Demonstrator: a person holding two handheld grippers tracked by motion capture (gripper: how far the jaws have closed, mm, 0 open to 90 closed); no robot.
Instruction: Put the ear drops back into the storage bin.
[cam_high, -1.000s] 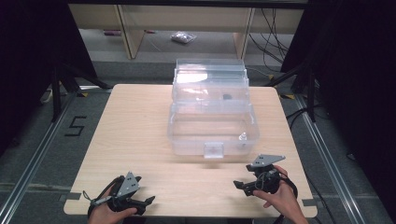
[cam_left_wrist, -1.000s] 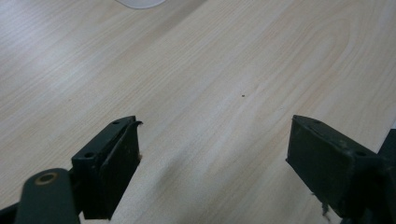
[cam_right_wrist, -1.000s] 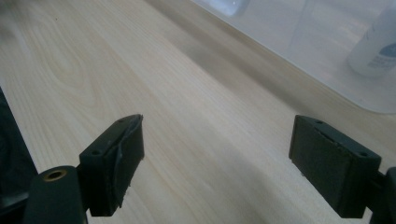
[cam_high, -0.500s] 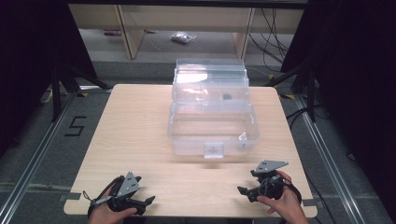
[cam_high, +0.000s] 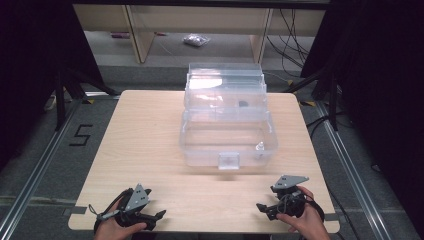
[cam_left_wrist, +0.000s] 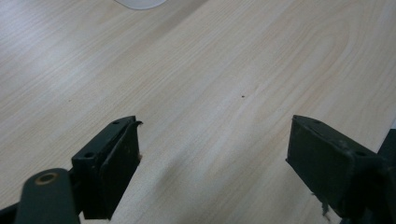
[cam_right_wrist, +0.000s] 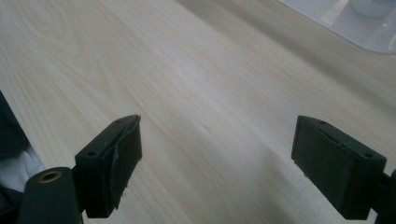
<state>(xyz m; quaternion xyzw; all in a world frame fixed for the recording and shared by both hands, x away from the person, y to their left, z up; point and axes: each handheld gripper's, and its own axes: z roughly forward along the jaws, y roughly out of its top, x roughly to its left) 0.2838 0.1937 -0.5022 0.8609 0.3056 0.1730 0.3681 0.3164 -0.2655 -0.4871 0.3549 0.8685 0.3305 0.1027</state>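
Right tool (cam_high: 261, 207) drawn back to table (cam_high: 150, 135) edge, left tool (cam_high: 161, 214) unmoved, both jaws spread, clear box (cam_high: 227, 145) ahead.

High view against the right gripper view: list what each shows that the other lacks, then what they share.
The high view alone takes in the whole clear plastic box with its lid open and a front latch, the left gripper and both hands at the near edge, a floor marking "5" and a shelf unit behind. The right gripper view alone shows the right gripper from close up, its black jaws spread wide with nothing between them. Both show the light wooden table, that gripper and part of the box.
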